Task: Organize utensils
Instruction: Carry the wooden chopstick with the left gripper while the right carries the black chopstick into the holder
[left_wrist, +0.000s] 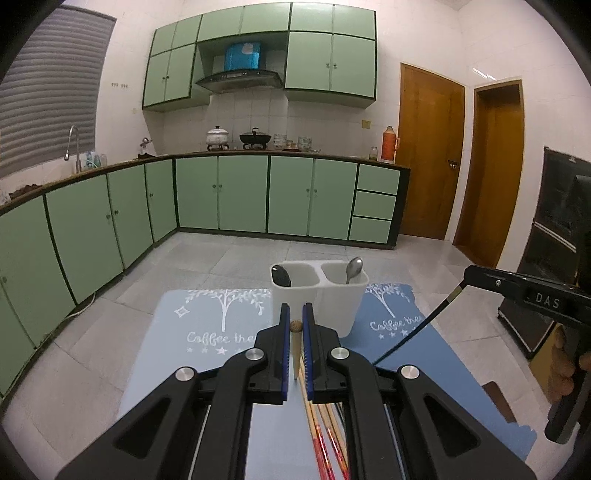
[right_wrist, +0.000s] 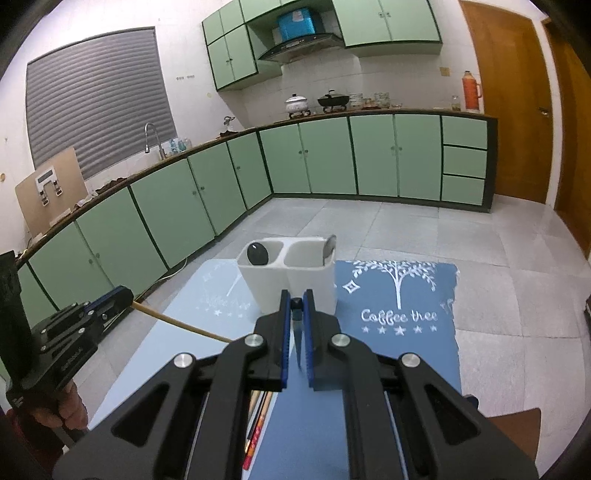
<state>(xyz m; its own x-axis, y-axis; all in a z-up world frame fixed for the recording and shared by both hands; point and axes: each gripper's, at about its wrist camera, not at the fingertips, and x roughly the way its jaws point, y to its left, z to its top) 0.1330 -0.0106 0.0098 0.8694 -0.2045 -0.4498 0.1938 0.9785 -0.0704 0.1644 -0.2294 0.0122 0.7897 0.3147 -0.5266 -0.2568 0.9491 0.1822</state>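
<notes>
A white two-compartment utensil holder (left_wrist: 334, 295) (right_wrist: 273, 280) stands on blue mats, with a black spoon (left_wrist: 281, 276) (right_wrist: 257, 253) in its left compartment and a metal spoon (left_wrist: 353, 269) (right_wrist: 329, 248) in its right. My left gripper (left_wrist: 296, 317) is shut on a wooden chopstick (left_wrist: 296, 347), seen end-on; in the right wrist view (right_wrist: 181, 323) the stick slants down to the table. My right gripper (right_wrist: 296, 302) is shut on a black chopstick (right_wrist: 297, 332), which shows in the left wrist view (left_wrist: 424, 325). Both grippers hover just in front of the holder.
Several more chopsticks (left_wrist: 325, 435) (right_wrist: 256, 424) lie on the light blue mat (left_wrist: 207, 332) below the grippers. A darker blue mat (right_wrist: 399, 295) lies to the right. Green kitchen cabinets (left_wrist: 240, 195) line the far walls. A black appliance (left_wrist: 554, 251) stands at right.
</notes>
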